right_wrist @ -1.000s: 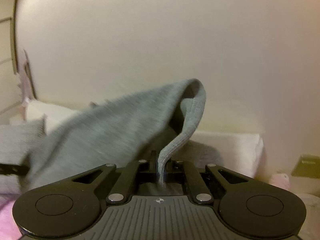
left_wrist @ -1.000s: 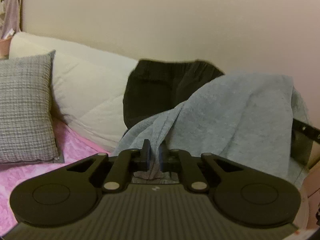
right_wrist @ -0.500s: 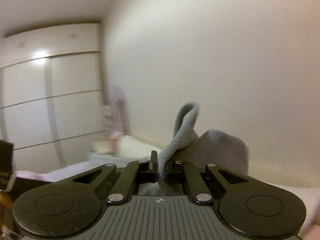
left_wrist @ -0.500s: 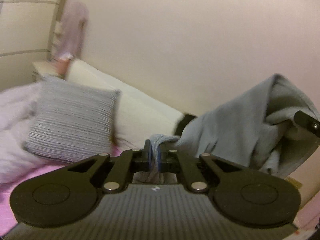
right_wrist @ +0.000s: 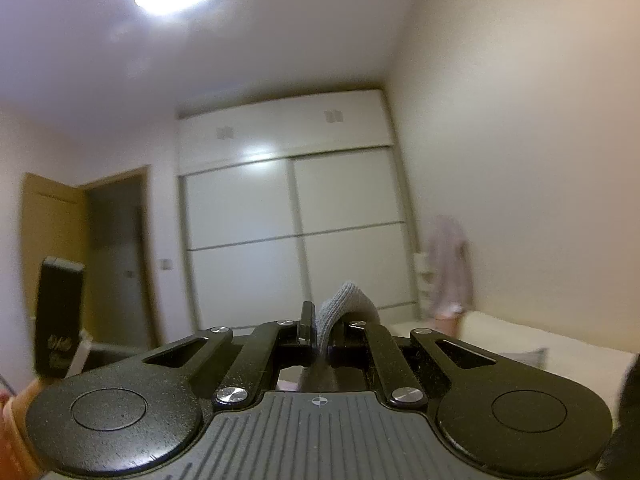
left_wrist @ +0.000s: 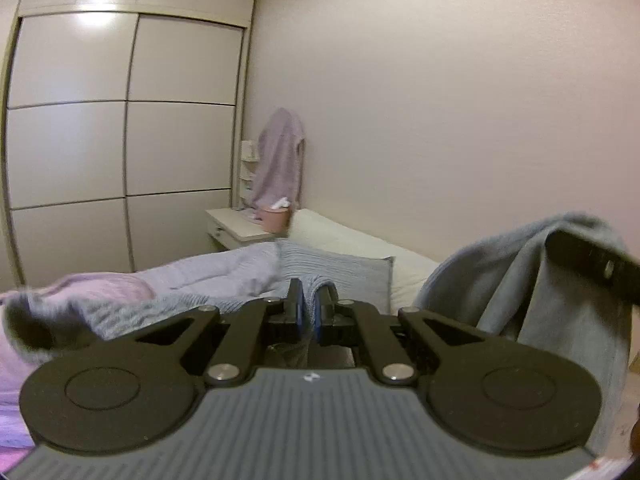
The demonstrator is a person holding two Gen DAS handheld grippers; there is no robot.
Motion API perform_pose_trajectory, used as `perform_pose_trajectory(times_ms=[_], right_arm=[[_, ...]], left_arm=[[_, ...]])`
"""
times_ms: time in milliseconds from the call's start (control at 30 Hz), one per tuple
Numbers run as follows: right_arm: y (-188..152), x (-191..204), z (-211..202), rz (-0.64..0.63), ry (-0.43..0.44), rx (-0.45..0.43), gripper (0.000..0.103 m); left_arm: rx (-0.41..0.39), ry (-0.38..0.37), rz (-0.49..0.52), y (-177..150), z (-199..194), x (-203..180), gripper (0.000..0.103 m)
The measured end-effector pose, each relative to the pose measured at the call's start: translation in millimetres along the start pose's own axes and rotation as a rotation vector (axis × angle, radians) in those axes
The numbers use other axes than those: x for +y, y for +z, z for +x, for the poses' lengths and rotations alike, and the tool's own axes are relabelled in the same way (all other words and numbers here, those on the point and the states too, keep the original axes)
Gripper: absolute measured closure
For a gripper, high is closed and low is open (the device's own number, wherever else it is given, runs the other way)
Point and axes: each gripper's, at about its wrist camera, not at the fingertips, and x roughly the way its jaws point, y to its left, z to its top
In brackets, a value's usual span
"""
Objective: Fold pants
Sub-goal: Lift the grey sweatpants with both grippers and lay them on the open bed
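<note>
I see my left hand-held gripper [left_wrist: 307, 307] clamped on a grey fold of the pants [left_wrist: 532, 280], which drape up at right; my right hand-held gripper [right_wrist: 320, 330] pinches their ribbed edge — both held above the bed [left_wrist: 360, 240]; beyond: grey pillow [left_wrist: 340, 272], wardrobe [left_wrist: 120, 120], a pink tub [left_wrist: 275, 218] holding something white on the nightstand [left_wrist: 236, 228].

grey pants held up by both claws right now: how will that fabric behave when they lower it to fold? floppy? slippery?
Likely very floppy: the grey pants drape and sag in loose folds from the right claw. Probably not slippery: the knit looks soft and ribbed where the left claw pinches it. Looks light, since a thin pinched edge seems to carry it.
</note>
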Motion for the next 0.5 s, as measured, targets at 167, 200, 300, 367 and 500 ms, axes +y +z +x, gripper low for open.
perform_pose_trajectory(times_ms=[167,200,300,367,500], right_arm=[[-54.4,49.0,2.7,-0.01,0.111,0.414,0.08],[-74.2,53.6,3.5,-0.012,0.124,0.56,0.068],[-142.1,46.8,-13.8,0.098,0.118,0.922,0.068],[-166.1,42.5,-44.4,0.105,0.123,0.993,0.068],[-187.7,46.8,-68.8,-0.003,0.162,1.071,0.066]], left_arm=[[0.228,-0.022,0.013,-41.7,-26.4,18.2,0.1],[0.309,-0.01,0.008,-60.4,-26.1,19.4,0.1],[0.537,0.08,-0.063,-133.0,-35.7,32.8,0.086],[0.609,0.137,-0.184,-175.6,-63.7,49.2,0.075],[0.731,0.294,-0.302,-226.6,-128.8,67.9,0.072]])
